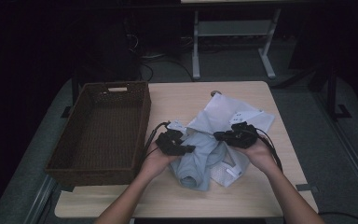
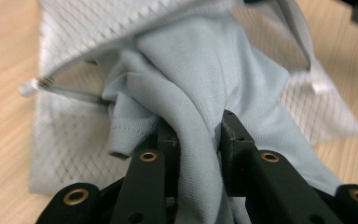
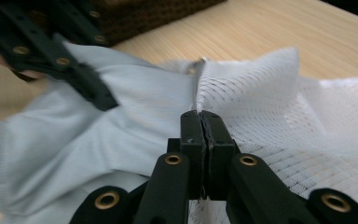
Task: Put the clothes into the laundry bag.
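A pale blue-grey garment (image 1: 199, 156) lies bunched at the table's middle, partly inside a white mesh bag (image 1: 235, 112). My left gripper (image 1: 186, 148) is shut on a thick fold of the garment (image 2: 205, 70), which fills the gap between the jaws (image 2: 198, 133). The mesh bag (image 2: 70, 135) spreads out behind that fold, its mouth gaping around the cloth. My right gripper (image 1: 219, 136) is shut on the rim of the mesh bag (image 3: 261, 93), its pads pressed together (image 3: 200, 126) over the netting. In the right gripper view the garment (image 3: 135, 102) stretches left toward the left gripper (image 3: 88, 88).
A dark brown wicker basket (image 1: 142, 126) stands on the left half of the wooden table (image 1: 182, 98), close beside my left hand. A white cord end (image 2: 32, 86) sticks out at the bag's mouth. The floor and a desk frame (image 1: 233, 28) lie beyond the far edge.
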`<state>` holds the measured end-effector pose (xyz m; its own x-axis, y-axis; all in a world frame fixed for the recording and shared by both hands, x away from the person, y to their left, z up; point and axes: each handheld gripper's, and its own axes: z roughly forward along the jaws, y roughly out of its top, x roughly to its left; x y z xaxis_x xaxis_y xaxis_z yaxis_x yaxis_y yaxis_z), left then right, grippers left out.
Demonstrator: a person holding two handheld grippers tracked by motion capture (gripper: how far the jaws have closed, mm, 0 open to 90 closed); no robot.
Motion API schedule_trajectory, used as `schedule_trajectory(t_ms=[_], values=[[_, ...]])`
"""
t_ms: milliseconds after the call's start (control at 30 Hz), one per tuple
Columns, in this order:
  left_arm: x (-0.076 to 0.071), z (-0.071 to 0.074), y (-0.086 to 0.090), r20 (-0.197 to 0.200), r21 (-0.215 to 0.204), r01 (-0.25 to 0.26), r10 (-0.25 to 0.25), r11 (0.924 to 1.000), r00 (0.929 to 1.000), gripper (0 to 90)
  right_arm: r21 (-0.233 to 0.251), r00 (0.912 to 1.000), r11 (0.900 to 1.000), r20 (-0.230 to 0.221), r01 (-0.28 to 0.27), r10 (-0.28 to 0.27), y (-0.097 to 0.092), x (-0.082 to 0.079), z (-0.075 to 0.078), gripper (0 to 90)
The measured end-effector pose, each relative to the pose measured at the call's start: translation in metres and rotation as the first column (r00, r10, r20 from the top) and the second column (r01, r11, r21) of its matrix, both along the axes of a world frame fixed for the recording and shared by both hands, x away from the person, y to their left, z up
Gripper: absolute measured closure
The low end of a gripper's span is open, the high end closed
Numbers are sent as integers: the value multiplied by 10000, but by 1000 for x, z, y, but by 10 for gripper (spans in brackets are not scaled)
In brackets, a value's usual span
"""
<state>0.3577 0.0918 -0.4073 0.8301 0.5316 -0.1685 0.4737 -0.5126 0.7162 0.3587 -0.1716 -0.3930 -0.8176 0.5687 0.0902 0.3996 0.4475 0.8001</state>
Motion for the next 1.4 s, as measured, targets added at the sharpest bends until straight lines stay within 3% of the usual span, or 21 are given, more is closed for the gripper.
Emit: schedule_trajectory(t_ms=[200,367,467,567,633,833,967,1133,1267,1400], values=[[2,0,-15,132,-212,-280,283,9994,9995,732,365,9992,9987,172,-360,354,10,-7,11,878],[4,-7,-36,187,-34,-416,416,9991,9990,718,444,9988,9981,233,-435,425,14,-13,15,878],[5,-15,-43,121,190,-349,346,9992,9993,686,249,9990,9990,270,-358,352,14,-14,13,878],[6,-22,-44,-20,266,-316,317,9991,9995,584,207,9993,9993,225,-305,300,10,-14,10,878],[6,-22,-41,-131,72,-359,360,9993,9993,489,227,9996,9995,183,-236,232,7,-13,10,877],[-8,-4,-35,47,-220,41,-40,9998,10000,236,131,9998,9999,179,-53,51,-1,-11,8,878],[-20,-8,-42,73,138,362,-364,9992,9993,168,20,9999,10000,83,84,-85,-7,-12,4,877],[-18,-35,-54,-62,1061,366,-362,9937,9993,138,-36,9998,9998,14,185,-185,-13,-15,1,877],[-16,-50,-61,-258,1369,337,-305,9900,9992,134,-10,9995,9995,-38,317,-317,-21,-16,-1,877],[-16,-52,-61,-82,1549,305,-296,9875,9995,177,40,9993,9994,-65,357,-357,-23,-14,-2,877]])
